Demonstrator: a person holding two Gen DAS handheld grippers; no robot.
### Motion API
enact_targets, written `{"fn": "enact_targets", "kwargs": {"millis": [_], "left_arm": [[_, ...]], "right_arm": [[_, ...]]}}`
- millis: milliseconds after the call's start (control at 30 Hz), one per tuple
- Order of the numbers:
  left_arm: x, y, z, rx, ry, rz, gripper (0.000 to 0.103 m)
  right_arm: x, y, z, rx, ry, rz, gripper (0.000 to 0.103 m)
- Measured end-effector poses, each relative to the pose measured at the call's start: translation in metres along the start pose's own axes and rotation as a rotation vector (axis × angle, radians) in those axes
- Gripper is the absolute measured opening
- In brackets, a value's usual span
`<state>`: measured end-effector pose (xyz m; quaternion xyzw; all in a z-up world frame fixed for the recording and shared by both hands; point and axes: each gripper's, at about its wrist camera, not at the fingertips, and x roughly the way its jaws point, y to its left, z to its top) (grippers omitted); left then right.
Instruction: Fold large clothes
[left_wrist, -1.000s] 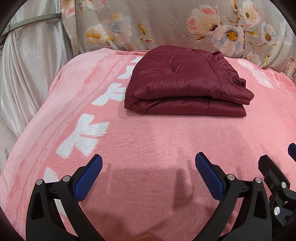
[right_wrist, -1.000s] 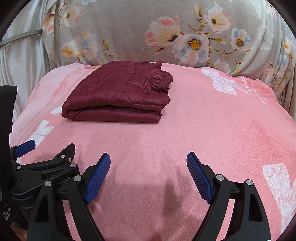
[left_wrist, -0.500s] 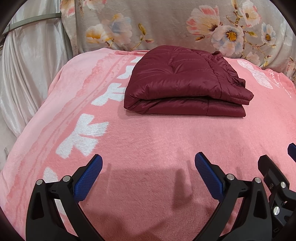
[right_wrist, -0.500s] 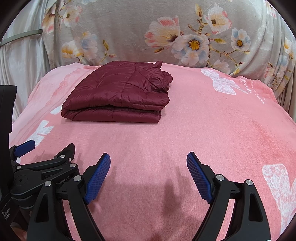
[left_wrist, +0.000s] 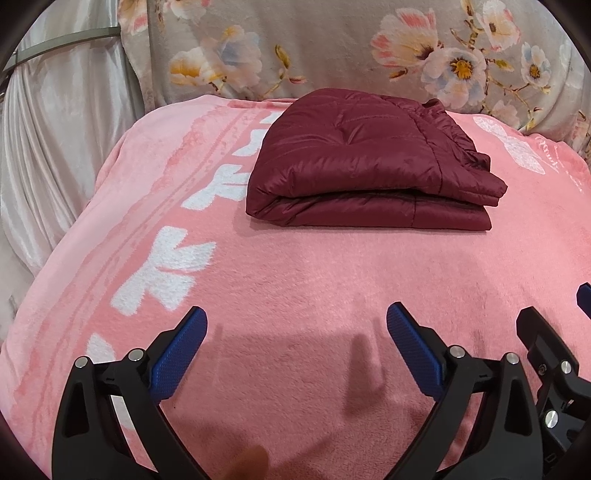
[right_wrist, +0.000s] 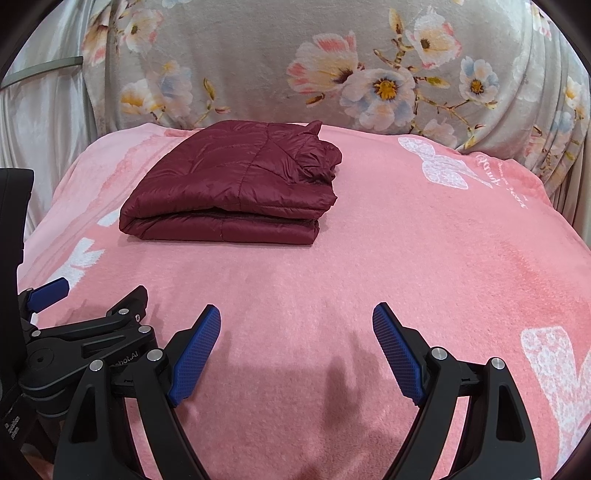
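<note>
At far left we see a pale satin curtain (left_wrist: 55, 147). Our left gripper (left_wrist: 295, 350) hovers over the pink blanket (left_wrist: 295, 280), jaws spread wide with nothing between them. Ahead, well apart from both grippers, the maroon quilted jacket (left_wrist: 362, 166) lies folded near the floral backdrop (right_wrist: 295, 55). Our right gripper (right_wrist: 295, 343), just beside the left, is likewise spread and empty.

Folded jacket (left_wrist: 369, 162) on blanket (left_wrist: 295, 280), floral cloth (left_wrist: 332, 44) behind.
</note>
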<state>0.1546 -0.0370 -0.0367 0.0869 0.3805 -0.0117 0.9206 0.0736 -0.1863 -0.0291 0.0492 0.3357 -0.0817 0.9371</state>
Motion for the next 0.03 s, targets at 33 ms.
{"fn": "enact_targets", "kwargs": {"millis": [33], "left_arm": [[-0.0009,-0.0007,-0.0003,0.0,-0.004,0.005,0.095]], "right_arm": [[0.0004,-0.0012,0.0001,-0.001,0.0,-0.001,0.083]]}}
